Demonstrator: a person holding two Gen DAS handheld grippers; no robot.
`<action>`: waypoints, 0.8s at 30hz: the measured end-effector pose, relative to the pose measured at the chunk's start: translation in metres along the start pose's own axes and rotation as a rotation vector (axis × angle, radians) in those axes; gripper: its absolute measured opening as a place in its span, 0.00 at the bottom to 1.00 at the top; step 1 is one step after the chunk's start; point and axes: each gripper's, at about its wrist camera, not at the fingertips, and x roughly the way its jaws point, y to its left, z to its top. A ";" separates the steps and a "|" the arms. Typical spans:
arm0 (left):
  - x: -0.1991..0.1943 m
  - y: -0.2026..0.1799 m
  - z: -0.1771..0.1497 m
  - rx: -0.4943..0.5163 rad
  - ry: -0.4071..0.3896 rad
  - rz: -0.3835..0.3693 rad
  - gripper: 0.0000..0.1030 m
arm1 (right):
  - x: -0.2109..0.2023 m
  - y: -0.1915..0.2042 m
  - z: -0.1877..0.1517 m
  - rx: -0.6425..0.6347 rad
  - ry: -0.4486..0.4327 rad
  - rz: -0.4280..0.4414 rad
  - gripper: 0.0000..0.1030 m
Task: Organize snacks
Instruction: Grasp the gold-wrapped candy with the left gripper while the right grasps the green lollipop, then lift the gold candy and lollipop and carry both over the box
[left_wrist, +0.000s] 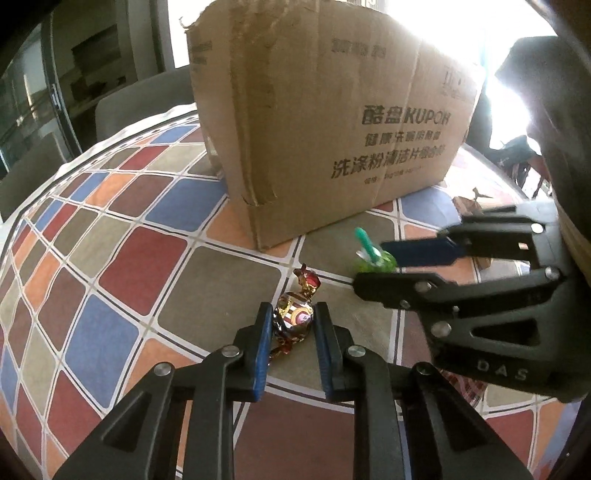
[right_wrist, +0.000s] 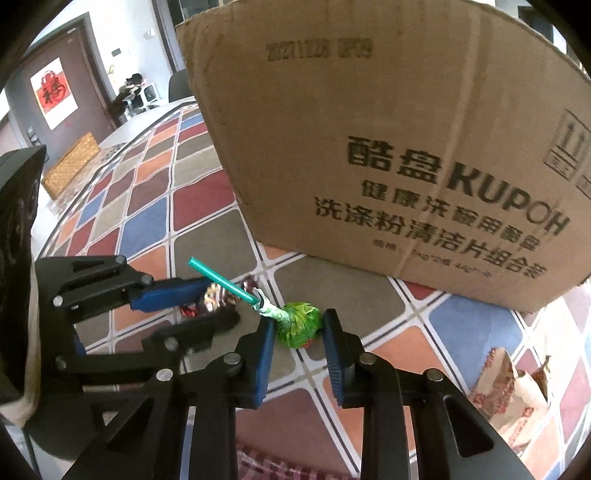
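Left wrist view shows our left gripper (left_wrist: 291, 319) low over the worktop (left_wrist: 122, 266), with its blue fingers (left_wrist: 263, 332) on either side of a round candy in a shiny red and gold wrapper (left_wrist: 295, 317). The fingers look pressed against it, so we think the candy is held. Its twisted ends point away from us toward the big cardboard box (left_wrist: 325, 122) and back toward the gripper, so its long way runs along the fingers. In the right wrist view our right gripper (right_wrist: 298, 332) has a green lollipop (right_wrist: 299, 325) between its fingers (right_wrist: 334, 343). One finger touches the green ball, but the other shows a thin gap, so we cannot tell if it is squeezed yet. The teal stick (right_wrist: 221, 280) points up and left, toward the left gripper. Both sweets lie close together, just in front of the box's near corner. We guess the box is where they go, so each would need a lift up over its tall wall.
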 end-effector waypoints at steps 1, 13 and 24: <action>-0.001 0.000 0.000 -0.008 0.000 0.005 0.22 | 0.000 0.000 -0.002 0.003 0.002 -0.005 0.26; -0.043 -0.011 0.000 -0.067 -0.060 0.040 0.22 | -0.030 -0.004 -0.008 0.054 -0.050 -0.001 0.26; -0.104 -0.030 0.014 -0.101 -0.177 0.087 0.22 | -0.086 -0.005 -0.007 0.078 -0.160 0.006 0.26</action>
